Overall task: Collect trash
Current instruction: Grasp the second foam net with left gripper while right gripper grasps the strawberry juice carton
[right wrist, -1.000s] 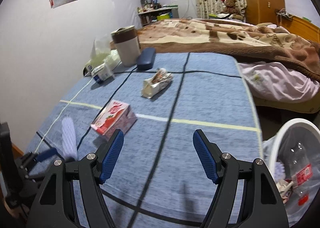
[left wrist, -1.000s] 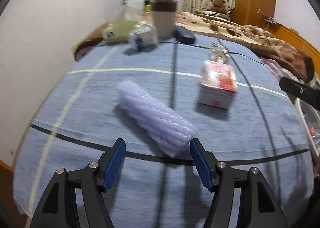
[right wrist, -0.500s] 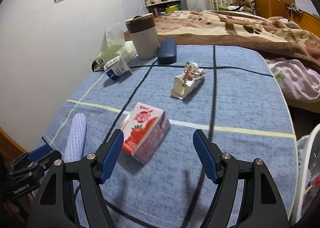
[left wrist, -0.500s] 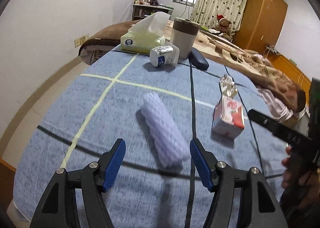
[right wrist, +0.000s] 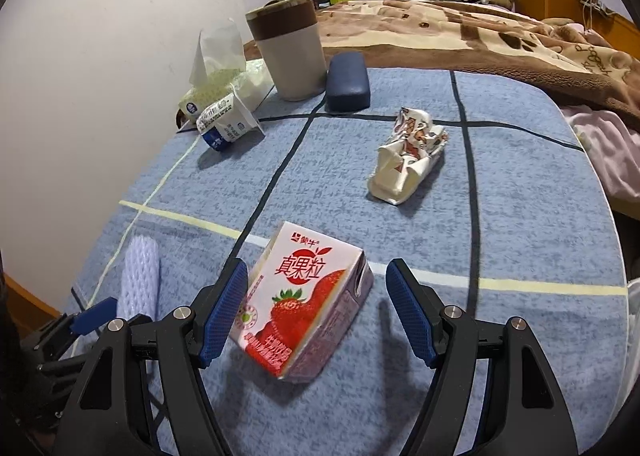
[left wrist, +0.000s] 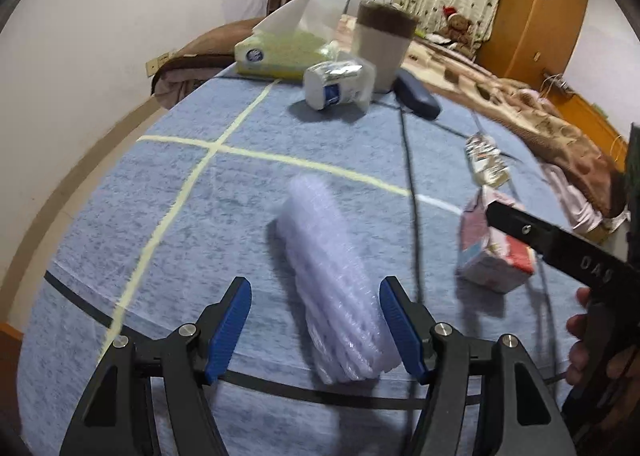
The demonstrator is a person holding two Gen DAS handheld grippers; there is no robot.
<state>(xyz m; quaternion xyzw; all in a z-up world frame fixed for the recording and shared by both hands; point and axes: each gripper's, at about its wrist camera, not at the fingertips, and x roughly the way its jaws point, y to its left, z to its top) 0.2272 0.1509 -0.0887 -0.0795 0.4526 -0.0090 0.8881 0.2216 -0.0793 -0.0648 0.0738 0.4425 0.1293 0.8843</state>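
Straddling two pieces of trash at once, I hold both claws with jaws apart and nothing pinched; my left gripper (left wrist: 316, 332) frames the near end of the pale foam net sleeve (left wrist: 332, 280), which lies lengthwise on the blue blanket (left wrist: 200, 216) and sits nearer my right-hand pad; my right gripper (right wrist: 318, 314) frames the strawberry milk carton (right wrist: 304, 304), tilted on one edge with its corner close to or touching the left-hand pad. To do this well, I judge I should centre each thing before closing; the sleeve is soft and will squash, so a gentle squeeze low on its body suits it; the carton is skewed, so I should square my wrist to its flat sides or it may twist out.

Further off on the blanket lie a crumpled wrapper (right wrist: 408, 160) and a tipped yogurt cup (right wrist: 226, 122), likely trash too; a tissue pack (right wrist: 216, 84), a tumbler (right wrist: 290, 52) and a dark glasses case (right wrist: 346, 82) stand at the far edge. Beyond is a bed with a brown quilt (right wrist: 480, 36), curtains, a wooden wardrobe and a teddy bear.
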